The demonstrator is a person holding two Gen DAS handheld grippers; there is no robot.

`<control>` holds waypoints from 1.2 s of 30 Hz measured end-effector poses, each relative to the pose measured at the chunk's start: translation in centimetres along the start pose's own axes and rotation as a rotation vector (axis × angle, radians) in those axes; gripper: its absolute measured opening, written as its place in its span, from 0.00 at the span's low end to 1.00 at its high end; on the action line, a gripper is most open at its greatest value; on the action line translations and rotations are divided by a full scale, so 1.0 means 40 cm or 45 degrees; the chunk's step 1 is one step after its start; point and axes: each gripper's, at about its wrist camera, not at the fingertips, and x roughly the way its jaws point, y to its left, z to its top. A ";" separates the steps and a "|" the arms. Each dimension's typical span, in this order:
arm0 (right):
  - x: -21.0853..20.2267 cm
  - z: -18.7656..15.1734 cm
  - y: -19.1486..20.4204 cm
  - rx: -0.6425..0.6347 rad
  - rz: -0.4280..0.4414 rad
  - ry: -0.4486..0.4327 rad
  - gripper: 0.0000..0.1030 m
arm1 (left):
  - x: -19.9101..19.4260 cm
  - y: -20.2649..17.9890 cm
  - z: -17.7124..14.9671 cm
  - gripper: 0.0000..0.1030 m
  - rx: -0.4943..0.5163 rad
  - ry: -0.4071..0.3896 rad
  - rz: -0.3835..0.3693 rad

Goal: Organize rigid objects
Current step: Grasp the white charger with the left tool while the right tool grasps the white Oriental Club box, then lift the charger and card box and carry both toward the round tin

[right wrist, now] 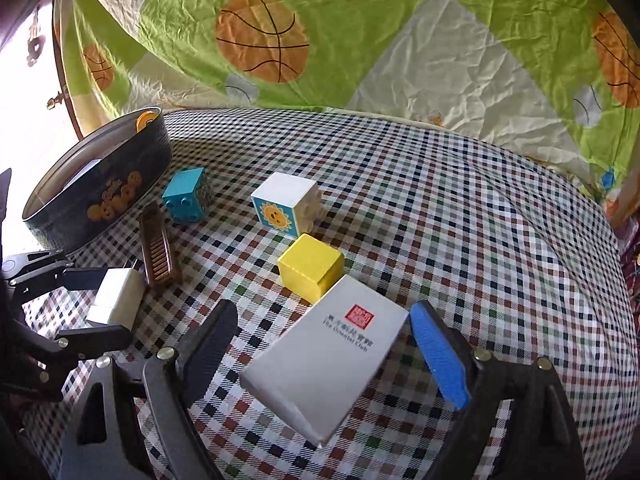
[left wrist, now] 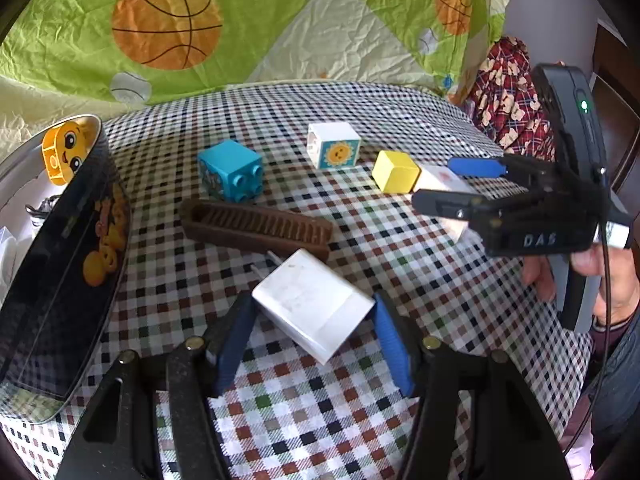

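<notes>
the left hand-held gripper [left wrist: 314,332] is straddling the charger [left wrist: 314,306], open, ready to clamp; the right hand-held gripper [right wrist: 320,354], open, is framing the box [right wrist: 324,364] likewise, tin [right wrist: 100,200] waiting far left.

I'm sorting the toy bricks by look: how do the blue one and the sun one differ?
The blue brick is blue all over; the sun brick is white with a sun picture on a blue panel. The blue brick lies nearer the tin, the sun brick nearer the yellow cube. Both lie tipped over, studs sideways.
</notes>
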 end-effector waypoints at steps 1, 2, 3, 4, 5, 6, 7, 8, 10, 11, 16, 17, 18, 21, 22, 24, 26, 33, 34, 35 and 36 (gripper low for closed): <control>-0.006 0.000 -0.007 0.021 0.000 -0.007 0.87 | -0.001 0.000 0.000 0.58 -0.001 0.000 -0.001; -0.009 -0.001 -0.012 0.044 0.001 -0.006 0.87 | -0.001 0.001 0.000 0.58 -0.001 0.001 -0.002; -0.009 -0.003 -0.013 0.054 0.001 0.004 0.87 | 0.000 -0.002 0.001 0.58 -0.001 0.001 -0.001; -0.009 -0.007 -0.012 0.058 -0.006 0.013 0.87 | 0.000 -0.002 0.002 0.58 0.000 0.001 0.000; -0.006 -0.008 -0.008 0.060 -0.017 0.022 0.87 | 0.000 -0.001 0.001 0.58 -0.002 0.001 -0.002; -0.002 -0.010 -0.005 0.061 -0.027 0.032 0.87 | 0.000 -0.001 0.001 0.58 -0.001 0.002 -0.001; 0.002 -0.012 -0.001 0.063 -0.037 0.035 0.87 | 0.000 -0.002 0.002 0.58 0.000 0.002 0.000; 0.005 -0.012 0.001 0.068 -0.039 0.032 0.87 | 0.000 -0.002 0.001 0.58 0.000 0.002 0.000; 0.019 -0.017 0.000 0.101 -0.060 0.062 0.87 | 0.000 -0.001 0.001 0.58 -0.003 0.002 -0.004; 0.026 -0.017 0.000 0.115 -0.077 0.079 0.87 | 0.001 0.000 0.001 0.58 -0.006 0.001 -0.007; 0.037 -0.025 -0.005 0.190 -0.058 0.083 0.82 | -0.001 0.004 0.000 0.58 -0.012 -0.001 -0.016; 0.038 -0.022 0.000 0.178 -0.082 0.074 0.71 | -0.002 0.005 0.000 0.58 -0.014 -0.002 -0.018; 0.036 -0.022 0.003 0.168 -0.122 0.064 0.56 | -0.003 0.006 0.000 0.58 -0.016 -0.002 -0.020; 0.025 -0.030 0.007 0.196 -0.095 0.041 0.42 | -0.008 0.009 -0.001 0.58 -0.026 -0.015 -0.017; 0.021 -0.031 0.013 0.194 -0.094 0.031 0.42 | -0.013 0.010 -0.002 0.58 -0.028 -0.027 -0.018; 0.003 -0.034 0.035 0.158 -0.129 -0.009 0.42 | -0.020 0.011 -0.004 0.58 -0.030 -0.048 -0.021; -0.014 -0.037 0.063 0.117 -0.157 -0.045 0.42 | -0.030 0.011 -0.005 0.58 -0.030 -0.073 -0.010; -0.068 -0.046 0.150 -0.023 -0.287 -0.194 0.42 | -0.069 0.004 -0.008 0.58 -0.018 -0.177 0.044; -0.073 -0.046 0.155 -0.032 -0.292 -0.210 0.42 | -0.074 0.002 -0.007 0.58 -0.017 -0.192 0.055; -0.074 -0.044 0.159 -0.039 -0.298 -0.225 0.42 | -0.078 0.000 -0.007 0.58 -0.016 -0.202 0.063; -0.080 -0.044 0.164 -0.046 -0.309 -0.243 0.42 | -0.082 0.000 -0.008 0.58 -0.016 -0.214 0.070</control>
